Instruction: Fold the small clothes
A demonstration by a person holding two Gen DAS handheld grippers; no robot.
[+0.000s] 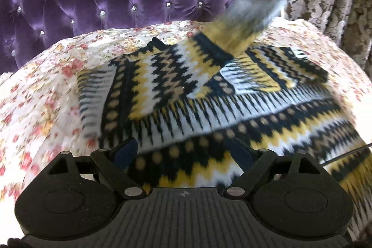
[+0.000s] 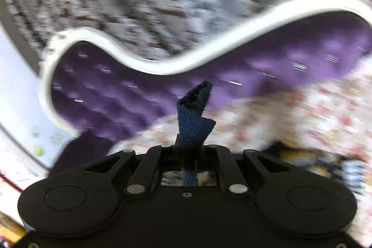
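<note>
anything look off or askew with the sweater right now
The yellow, black and white zigzag knit sweater lies rumpled on the floral bedspread, one sleeve lifted and blurred in the air. The right gripper is shut on a dark blue knit edge.

Both tools are matte black plastic. The left gripper (image 1: 187, 152) has a ribbed grey-black top plate bearing a small round crosshair mark, flanked by two rounded housings, each with a raised oval disc. Angled black link arms run forward from silver round pivot pins, and its fingers (image 1: 126, 151) are padded in dark blue. The right gripper (image 2: 189, 155) shares the same twin housings, silver pins and link arms, but its top plate is smooth, with one small screw at centre.
</note>
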